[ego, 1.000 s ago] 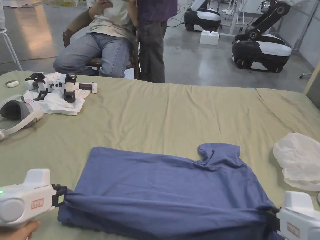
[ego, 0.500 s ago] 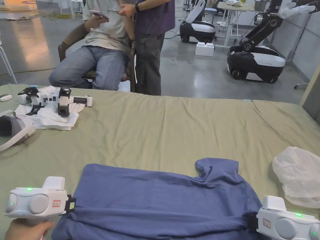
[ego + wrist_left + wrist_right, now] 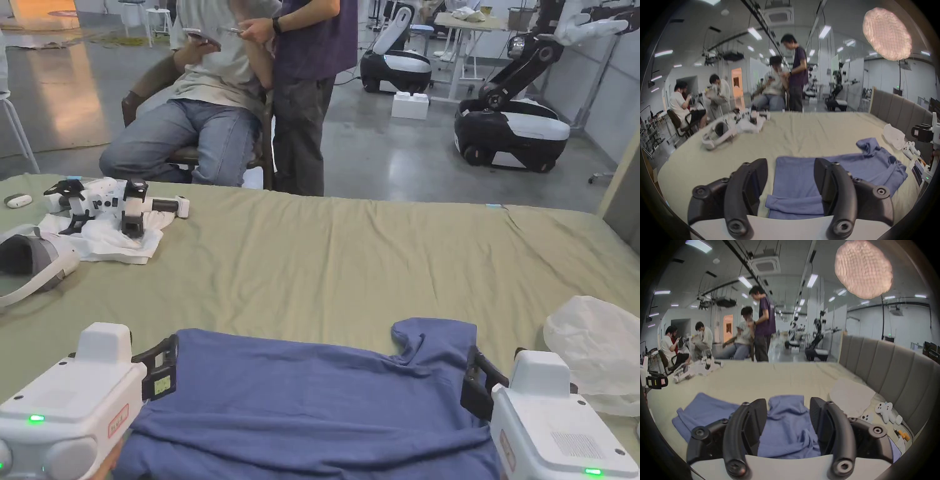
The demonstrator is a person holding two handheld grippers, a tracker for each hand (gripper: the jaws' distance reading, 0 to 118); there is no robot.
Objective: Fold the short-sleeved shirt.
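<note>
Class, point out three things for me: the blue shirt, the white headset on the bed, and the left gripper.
blue shirt (image 3: 294, 387), head view, on the flat middle of its body.
white headset (image 3: 31, 262), head view, on its padded front part.
left gripper (image 3: 791, 183), left gripper view, midway between its open jaws.

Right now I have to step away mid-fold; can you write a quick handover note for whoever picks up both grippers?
Left gripper: open, empty, above the shirt's hem end.
Right gripper: open, empty, above the sleeve end.
Blue shirt: lying lengthwise on the green sheet, near long edge already folded over, one sleeve sticking out at the far side.
White bag lies to the right, apart from the shirt.
Left: tuck the sleeve, fold across.
</note>
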